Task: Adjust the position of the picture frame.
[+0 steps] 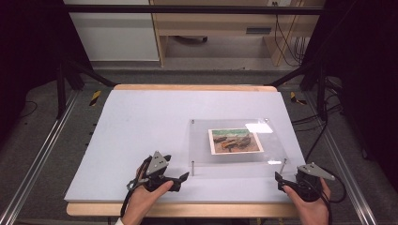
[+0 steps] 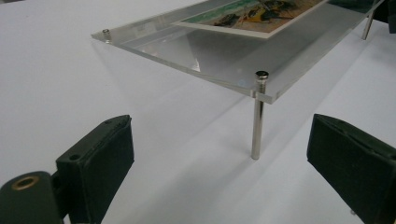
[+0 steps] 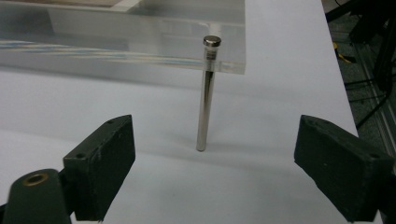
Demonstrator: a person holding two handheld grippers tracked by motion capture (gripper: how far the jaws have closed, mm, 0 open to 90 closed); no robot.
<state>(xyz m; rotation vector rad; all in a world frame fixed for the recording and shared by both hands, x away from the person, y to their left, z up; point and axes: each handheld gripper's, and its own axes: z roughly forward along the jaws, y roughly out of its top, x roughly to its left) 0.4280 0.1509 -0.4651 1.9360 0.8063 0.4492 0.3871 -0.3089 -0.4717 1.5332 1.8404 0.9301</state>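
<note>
Both tools are wide open and empty: left tool (image 1: 184, 177) faces the frame's (image 1: 234, 140) six o'clock-left leg (image 2: 256, 122), right tool (image 1: 279, 177) its own leg (image 3: 206, 95). Centre each leg, then close evenly.

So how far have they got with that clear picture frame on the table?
Barely started, it seems. The clear frame stands on its metal legs with the picture sandwiched inside, so nothing looks taken apart. In hand: the left gripper and right gripper are both open, each lined up with a near corner leg but touching neither. Gripping the frame, and whatever follows, is left.
</note>
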